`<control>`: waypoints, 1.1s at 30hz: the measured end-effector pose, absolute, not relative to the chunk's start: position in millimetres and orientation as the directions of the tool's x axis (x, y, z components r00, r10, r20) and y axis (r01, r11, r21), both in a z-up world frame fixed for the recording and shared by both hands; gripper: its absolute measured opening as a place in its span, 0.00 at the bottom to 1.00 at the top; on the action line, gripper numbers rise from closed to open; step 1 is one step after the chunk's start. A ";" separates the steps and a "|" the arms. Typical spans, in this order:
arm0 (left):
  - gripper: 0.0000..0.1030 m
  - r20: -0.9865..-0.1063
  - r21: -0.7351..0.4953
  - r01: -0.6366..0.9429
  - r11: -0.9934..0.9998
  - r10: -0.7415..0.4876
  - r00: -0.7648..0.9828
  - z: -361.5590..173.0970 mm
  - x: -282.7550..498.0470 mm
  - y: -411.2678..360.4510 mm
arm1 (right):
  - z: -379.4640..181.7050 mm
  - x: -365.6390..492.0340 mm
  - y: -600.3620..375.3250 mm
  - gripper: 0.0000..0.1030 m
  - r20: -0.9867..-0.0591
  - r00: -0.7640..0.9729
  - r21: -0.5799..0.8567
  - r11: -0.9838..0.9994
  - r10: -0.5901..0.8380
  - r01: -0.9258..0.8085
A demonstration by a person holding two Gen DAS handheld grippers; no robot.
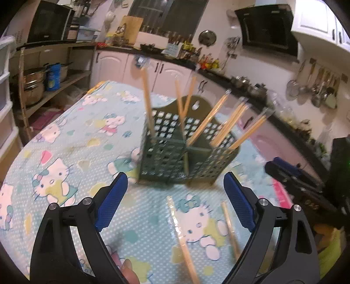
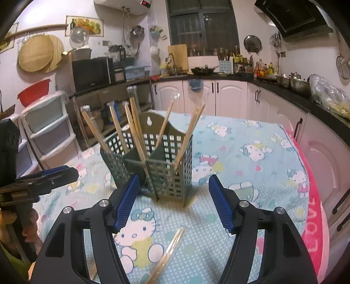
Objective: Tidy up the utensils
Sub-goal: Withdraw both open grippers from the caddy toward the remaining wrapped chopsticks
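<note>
A green perforated plastic utensil caddy [image 1: 186,150] stands at frame centre on the cartoon-cat patterned tablecloth [image 1: 72,139]. Wrapped wooden chopstick pairs [image 1: 205,122] lean outward inside its compartments. Two more wooden chopstick pairs [image 1: 181,238] lie flat on the cloth at lower centre, in front of the caddy. Kitchen counters [image 2: 218,76] run behind, across the upper frame.

Little readable text is showing. The pink towel [image 2: 315,209] along the table's right edge in the right wrist view is carrying large white letters, seen sideways and looking like "LOVE", only partly legible. The white water heater [image 2: 122,6] high on the wall is showing a small red digital display [image 2: 144,2], digits too small to read. The microwave [image 2: 91,73] is bearing a tiny brand mark, unreadable. The blue canister [image 1: 53,76] label is blurring out in the left wrist view.
</note>
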State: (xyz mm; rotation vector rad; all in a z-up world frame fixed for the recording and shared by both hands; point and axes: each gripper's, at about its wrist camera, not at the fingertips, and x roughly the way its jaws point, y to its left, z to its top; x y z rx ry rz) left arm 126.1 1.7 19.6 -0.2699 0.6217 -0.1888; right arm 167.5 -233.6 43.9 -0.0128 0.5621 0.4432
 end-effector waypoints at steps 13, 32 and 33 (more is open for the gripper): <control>0.71 -0.663 -0.298 0.089 0.950 -0.274 0.697 -25.7 143.5 -8.4 | 5.1 178.5 -235.1 0.62 -0.633 0.673 0.103 0.903 0.383 -0.417; 0.43 -0.764 -0.297 0.086 0.951 -0.291 0.576 -61.1 185.8 -35.9 | -66.8 211.0 -214.2 0.43 -0.809 0.470 0.164 0.902 0.354 -0.398; 0.43 -0.767 -0.286 0.085 0.955 -0.281 0.577 -62.4 187.8 -38.8 | -68.0 211.1 -212.1 0.42 -0.809 0.475 0.152 0.905 0.345 -0.398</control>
